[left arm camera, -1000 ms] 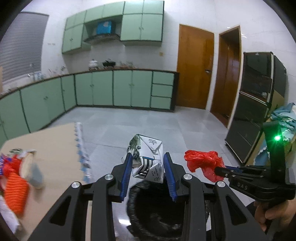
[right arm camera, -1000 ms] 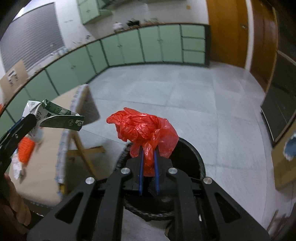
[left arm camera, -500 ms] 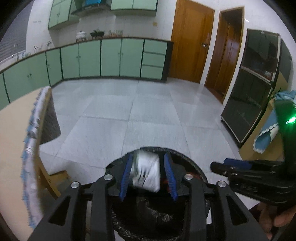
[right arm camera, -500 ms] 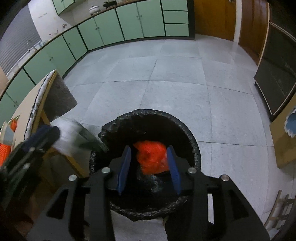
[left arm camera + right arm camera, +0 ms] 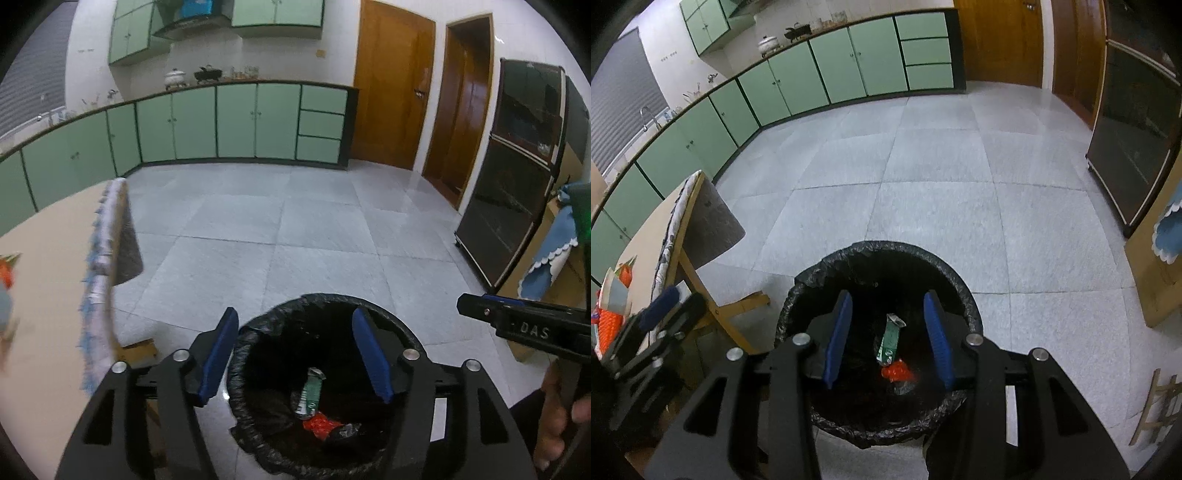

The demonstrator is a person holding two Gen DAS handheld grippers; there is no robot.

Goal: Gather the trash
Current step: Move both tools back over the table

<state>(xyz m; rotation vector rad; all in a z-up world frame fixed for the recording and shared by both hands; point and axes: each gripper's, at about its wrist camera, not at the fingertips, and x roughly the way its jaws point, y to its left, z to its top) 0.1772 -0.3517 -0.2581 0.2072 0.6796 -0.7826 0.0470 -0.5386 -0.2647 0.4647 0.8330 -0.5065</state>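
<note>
While both my grippers hover over the round bin lined with a black plastic bag [image 5: 255,373], my left gripper [image 5: 301,356] has its blue-padded fingers spread wide and empty, and my right gripper [image 5: 888,339] likewise. Down inside lie the crumpled green-and-white carton [image 5: 890,338] and, touching it at its 6 o'clock, the red plastic bag [image 5: 897,371].

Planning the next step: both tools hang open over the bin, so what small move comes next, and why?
Probably swing the left tool back to the table. Both tools are open and empty, the carton and red bag lie in the bin, and orange trash remains on the table.
</note>
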